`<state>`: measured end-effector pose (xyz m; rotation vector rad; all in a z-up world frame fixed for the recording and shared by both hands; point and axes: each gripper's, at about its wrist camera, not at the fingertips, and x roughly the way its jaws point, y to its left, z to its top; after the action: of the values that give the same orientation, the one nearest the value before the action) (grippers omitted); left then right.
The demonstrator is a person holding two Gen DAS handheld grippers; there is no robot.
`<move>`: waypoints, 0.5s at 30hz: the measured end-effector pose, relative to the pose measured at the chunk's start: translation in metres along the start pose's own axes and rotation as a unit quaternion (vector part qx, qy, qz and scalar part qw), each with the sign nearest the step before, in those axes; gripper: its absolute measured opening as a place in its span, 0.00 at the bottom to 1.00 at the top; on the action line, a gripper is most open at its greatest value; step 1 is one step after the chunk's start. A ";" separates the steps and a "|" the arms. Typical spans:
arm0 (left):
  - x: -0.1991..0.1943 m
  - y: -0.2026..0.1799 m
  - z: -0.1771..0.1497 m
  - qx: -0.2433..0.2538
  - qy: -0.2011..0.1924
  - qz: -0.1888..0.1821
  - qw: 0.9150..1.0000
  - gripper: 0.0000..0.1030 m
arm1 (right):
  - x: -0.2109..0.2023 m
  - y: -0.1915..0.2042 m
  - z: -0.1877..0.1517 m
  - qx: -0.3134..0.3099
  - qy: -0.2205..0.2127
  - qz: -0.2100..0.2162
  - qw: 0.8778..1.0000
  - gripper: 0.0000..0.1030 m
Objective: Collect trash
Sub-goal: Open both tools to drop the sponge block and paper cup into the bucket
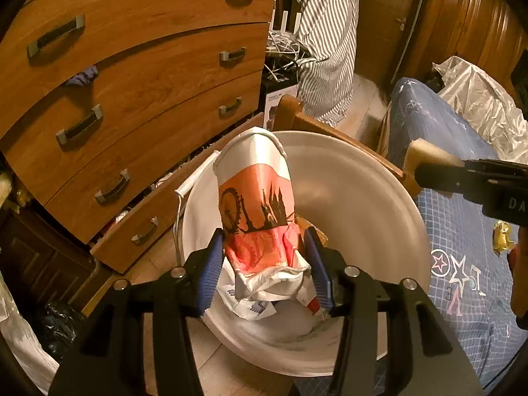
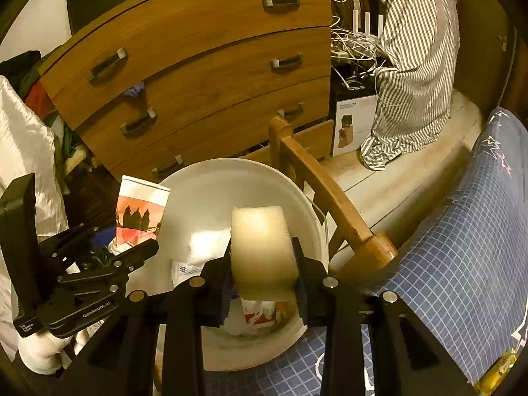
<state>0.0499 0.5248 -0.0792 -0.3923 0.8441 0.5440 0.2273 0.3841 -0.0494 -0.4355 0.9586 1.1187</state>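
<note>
My left gripper (image 1: 264,257) is shut on a crushed paper cup (image 1: 255,198) with an orange skyline print, held over a white bucket (image 1: 363,198). The cup also shows in the right wrist view (image 2: 140,211), with the left gripper (image 2: 125,254) at the bucket's left rim. My right gripper (image 2: 262,264) is shut on a pale foam block (image 2: 260,247), held above the bucket (image 2: 211,181). The block (image 1: 429,156) shows at the right in the left wrist view. Crumpled paper and wrappers (image 2: 201,247) lie inside the bucket.
A wooden chest of drawers (image 1: 148,76) stands behind the bucket, its lowest drawer (image 1: 158,211) pulled out. A bed with a blue checked cover (image 2: 462,247) and wooden frame (image 2: 323,191) lies right. A yellow wrapper (image 1: 503,237) lies on it. A striped shirt (image 2: 419,66) hangs behind.
</note>
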 end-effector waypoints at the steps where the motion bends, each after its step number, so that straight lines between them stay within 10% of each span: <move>1: 0.000 0.000 0.000 -0.001 0.000 0.002 1.000 0.49 | 0.001 0.001 0.000 -0.001 0.000 0.000 1.000 0.32; 15: 0.000 0.004 0.001 -0.013 -0.006 0.022 1.000 0.69 | -0.019 -0.008 -0.014 0.016 -0.029 0.006 0.999 0.44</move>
<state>0.0477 0.5281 -0.0790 -0.3942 0.8364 0.5970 0.2263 0.3602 -0.0432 -0.3690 0.9282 1.1198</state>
